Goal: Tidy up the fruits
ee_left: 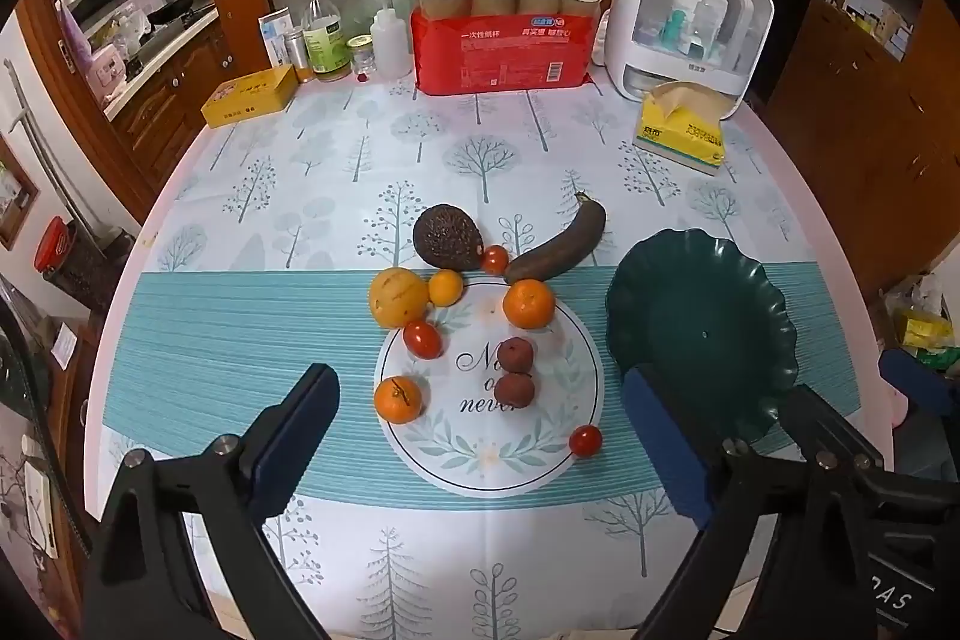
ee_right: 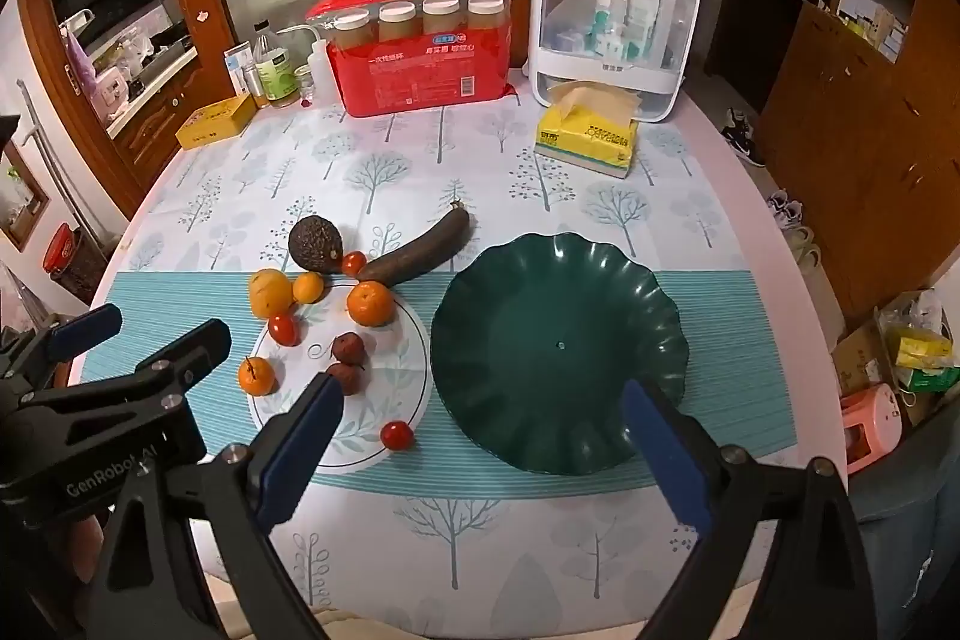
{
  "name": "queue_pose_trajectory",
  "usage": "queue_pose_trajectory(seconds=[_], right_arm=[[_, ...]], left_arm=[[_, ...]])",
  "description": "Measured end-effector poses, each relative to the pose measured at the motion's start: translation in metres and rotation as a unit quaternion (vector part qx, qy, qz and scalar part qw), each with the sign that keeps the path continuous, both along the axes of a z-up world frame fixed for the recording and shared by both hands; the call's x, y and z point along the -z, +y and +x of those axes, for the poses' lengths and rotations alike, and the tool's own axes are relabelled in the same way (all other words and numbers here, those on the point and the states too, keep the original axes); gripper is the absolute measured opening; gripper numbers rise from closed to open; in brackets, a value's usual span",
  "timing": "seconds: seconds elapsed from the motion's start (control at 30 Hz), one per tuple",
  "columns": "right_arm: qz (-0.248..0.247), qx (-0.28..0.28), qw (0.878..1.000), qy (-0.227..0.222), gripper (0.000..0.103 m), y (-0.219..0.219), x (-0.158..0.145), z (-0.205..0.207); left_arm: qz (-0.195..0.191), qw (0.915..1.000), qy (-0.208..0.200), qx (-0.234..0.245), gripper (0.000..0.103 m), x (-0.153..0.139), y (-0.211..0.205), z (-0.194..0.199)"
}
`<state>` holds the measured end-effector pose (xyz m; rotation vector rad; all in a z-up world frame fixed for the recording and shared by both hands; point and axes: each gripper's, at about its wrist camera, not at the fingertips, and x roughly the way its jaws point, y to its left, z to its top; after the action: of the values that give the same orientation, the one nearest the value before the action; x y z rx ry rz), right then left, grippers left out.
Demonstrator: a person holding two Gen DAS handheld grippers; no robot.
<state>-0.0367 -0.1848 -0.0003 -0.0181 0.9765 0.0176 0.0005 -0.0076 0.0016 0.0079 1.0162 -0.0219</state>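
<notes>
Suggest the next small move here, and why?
Probably lower the right hand-held gripper onto the nearest cherry tomato to carry it to the green plate. Both hand-held grippers are open and hold nothing, the plate holds no fruit yet, and all the fruit sits loose on the tablecloth beside it. That tomato lies alone, closest to the right jaws and the plate.

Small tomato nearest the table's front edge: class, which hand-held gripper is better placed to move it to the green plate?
Probably right: the tomato lies just ahead of the open right hand-held gripper, beside the plate.
</notes>
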Motion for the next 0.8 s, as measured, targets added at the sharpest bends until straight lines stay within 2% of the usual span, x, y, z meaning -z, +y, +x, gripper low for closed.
queue_pose_trajectory(seconds=[0.3,0.8], right_arm=[[0.005,-0.008,1.0,-0.002,0.096,0.005,-0.005,0.005],[0.019,-0.029,0.999,-0.025,0.096,-0.014,-0.006,-0.004]], left_arm=[[-0.022,0.9996,0.006,-0.014,0.095,0.001,0.001,-0.004],[-0.02,0.9996,-0.012,-0.017,0.095,-0.007,-0.01,-0.016]])
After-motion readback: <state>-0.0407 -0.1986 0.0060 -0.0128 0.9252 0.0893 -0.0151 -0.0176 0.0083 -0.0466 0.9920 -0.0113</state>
